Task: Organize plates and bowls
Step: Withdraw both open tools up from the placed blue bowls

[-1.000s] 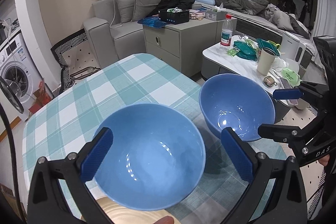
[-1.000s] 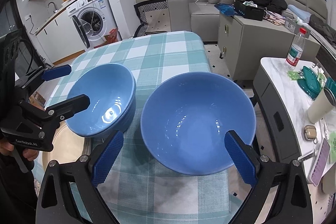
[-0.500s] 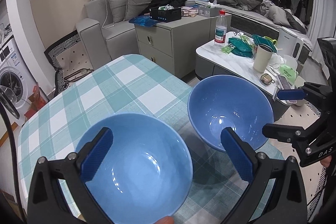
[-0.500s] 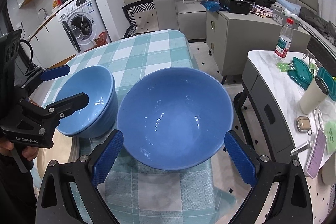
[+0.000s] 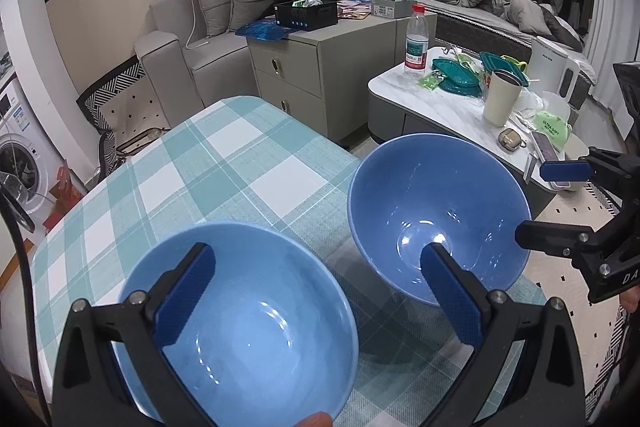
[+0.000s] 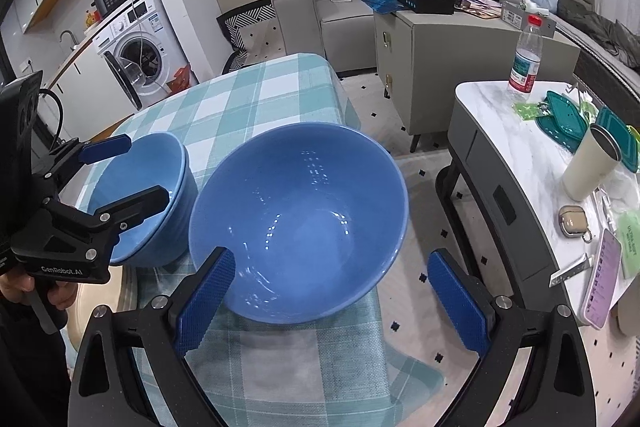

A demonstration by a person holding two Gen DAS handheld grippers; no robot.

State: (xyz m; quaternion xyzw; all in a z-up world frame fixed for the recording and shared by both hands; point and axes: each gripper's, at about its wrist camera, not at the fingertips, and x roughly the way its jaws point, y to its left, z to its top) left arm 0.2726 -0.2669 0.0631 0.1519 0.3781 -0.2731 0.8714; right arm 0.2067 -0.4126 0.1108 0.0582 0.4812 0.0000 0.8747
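Observation:
Two blue bowls stand on the checked tablecloth [image 5: 208,167]. The lighter blue bowl [image 5: 248,327] sits low under my left gripper [image 5: 316,295], whose jaws are open, the left finger over the bowl's inside. In the right wrist view this bowl [image 6: 148,195] looks like a stack of two. The larger, darker blue bowl [image 6: 300,219] sits at the table's right edge in front of my right gripper [image 6: 332,299], which is open with the left finger at the near rim. The dark bowl also shows in the left wrist view [image 5: 436,219].
A beige plate [image 6: 100,291] lies under the left gripper at the table's near left. Right of the table stands a white side table [image 6: 500,115] with a bottle [image 6: 524,55], cup [image 6: 588,163], teal lids and a phone. A sofa, cabinet and washing machine stand behind.
Both grippers have pulled back and risen, so the bowls sit lower and nearer the fingers. The dark bowl now reaches the table's right edge. Both stay open.

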